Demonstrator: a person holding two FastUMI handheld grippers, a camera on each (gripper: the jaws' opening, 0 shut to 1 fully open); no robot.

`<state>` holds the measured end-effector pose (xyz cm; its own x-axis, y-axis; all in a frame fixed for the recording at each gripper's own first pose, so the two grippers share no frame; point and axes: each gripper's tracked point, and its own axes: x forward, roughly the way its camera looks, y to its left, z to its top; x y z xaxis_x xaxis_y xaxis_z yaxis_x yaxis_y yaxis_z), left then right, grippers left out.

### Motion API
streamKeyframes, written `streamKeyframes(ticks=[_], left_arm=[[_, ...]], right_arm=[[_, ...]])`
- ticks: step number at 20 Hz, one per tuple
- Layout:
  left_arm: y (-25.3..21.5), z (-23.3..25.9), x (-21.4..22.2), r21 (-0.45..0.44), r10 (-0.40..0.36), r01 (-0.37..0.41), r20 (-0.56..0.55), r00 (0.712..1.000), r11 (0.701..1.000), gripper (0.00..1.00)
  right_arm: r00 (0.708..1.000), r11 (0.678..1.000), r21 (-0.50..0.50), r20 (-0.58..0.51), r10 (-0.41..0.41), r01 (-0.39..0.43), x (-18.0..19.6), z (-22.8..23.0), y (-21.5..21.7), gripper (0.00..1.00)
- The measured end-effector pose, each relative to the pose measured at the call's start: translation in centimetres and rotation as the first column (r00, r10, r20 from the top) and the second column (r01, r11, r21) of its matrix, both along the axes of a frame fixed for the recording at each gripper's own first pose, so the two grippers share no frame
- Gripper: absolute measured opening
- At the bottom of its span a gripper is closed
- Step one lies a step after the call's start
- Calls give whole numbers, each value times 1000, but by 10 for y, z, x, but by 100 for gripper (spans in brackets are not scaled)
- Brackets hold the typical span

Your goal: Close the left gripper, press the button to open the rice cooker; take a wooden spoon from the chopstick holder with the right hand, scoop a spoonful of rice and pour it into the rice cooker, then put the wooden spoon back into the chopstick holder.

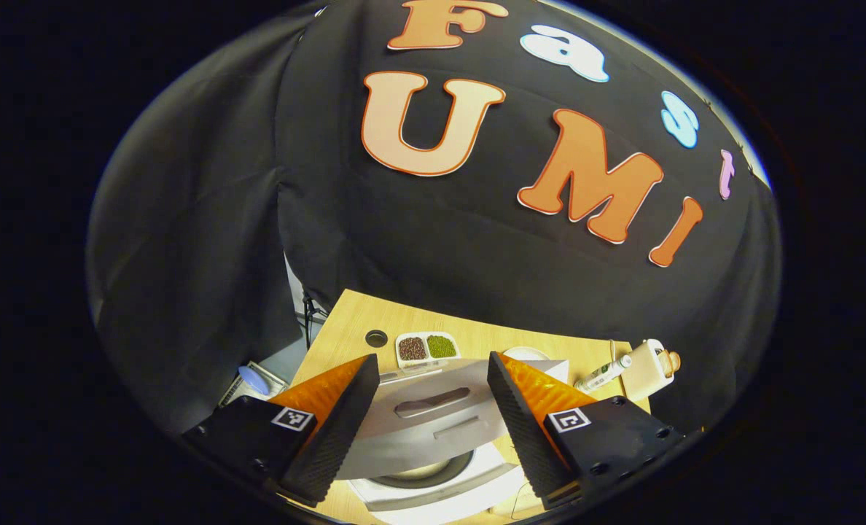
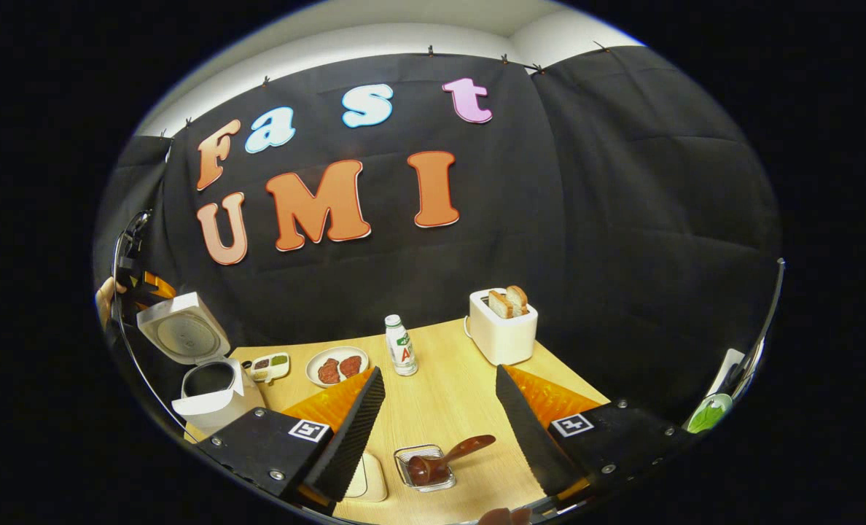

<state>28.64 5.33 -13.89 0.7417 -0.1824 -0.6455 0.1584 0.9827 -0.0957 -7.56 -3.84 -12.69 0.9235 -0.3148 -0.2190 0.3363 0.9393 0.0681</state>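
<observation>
The white rice cooker (image 1: 440, 488) stands right under my left gripper (image 1: 431, 357), its grey lid (image 1: 426, 412) raised between the open fingers and the inner pot (image 1: 426, 470) showing below it. In the right gripper view the cooker (image 2: 214, 397) stands at the table's left end with its lid (image 2: 184, 334) up. A hand (image 2: 103, 297) holds the left gripper just behind that lid. My right gripper (image 2: 439, 370) hangs open above the table. Below it a dark wooden spoon (image 2: 451, 453) leans in a small wire holder (image 2: 404, 467), handle pointing right.
On the wooden table (image 2: 447, 408) stand a small bottle (image 2: 401, 346), a white toaster (image 2: 504, 328) with bread, a plate (image 2: 337, 366) of meat and a two-part dish (image 2: 269, 364) of beans. A pale flat container (image 2: 369, 477) lies left of the holder.
</observation>
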Motion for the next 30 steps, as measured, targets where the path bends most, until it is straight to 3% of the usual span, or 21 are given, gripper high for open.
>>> streamKeyframes(ticks=[6, 11, 19, 23, 25, 28, 30], left_arm=[[-7, -50, -56, 3, 4, -4, -51, 999, 1000, 100], [-10, -87, -84, 71, -9, 13, -51, 999, 997, 100], [-6, -143, -112, 98, -3, 13, -102, 995, 995, 100], [-2, -167, -129, 140, -52, 68, -117, 992, 988, 100], [-1, -170, -131, 191, -85, 97, -73, 994, 977, 100], [-5, -164, -129, 163, -59, 68, -64, 996, 984, 100], [-4, -164, -127, 200, -68, 81, -67, 995, 977, 100]], right_arm=[[997, 998, 3, 8, 70, -70, 4, 3, 19, 95], [995, 994, 21, -3, 104, -104, 8, -3, 29, 95], [992, 992, 43, -32, 122, -121, 10, -16, 37, 95], [991, 992, 32, -51, 122, -121, 8, -20, 36, 95], [991, 992, 19, -57, 122, -121, 8, -22, 36, 95], [990, 992, 16, -62, 124, -123, 9, -24, 37, 100], [992, 993, 8, -57, 116, -115, 12, -21, 32, 95]])
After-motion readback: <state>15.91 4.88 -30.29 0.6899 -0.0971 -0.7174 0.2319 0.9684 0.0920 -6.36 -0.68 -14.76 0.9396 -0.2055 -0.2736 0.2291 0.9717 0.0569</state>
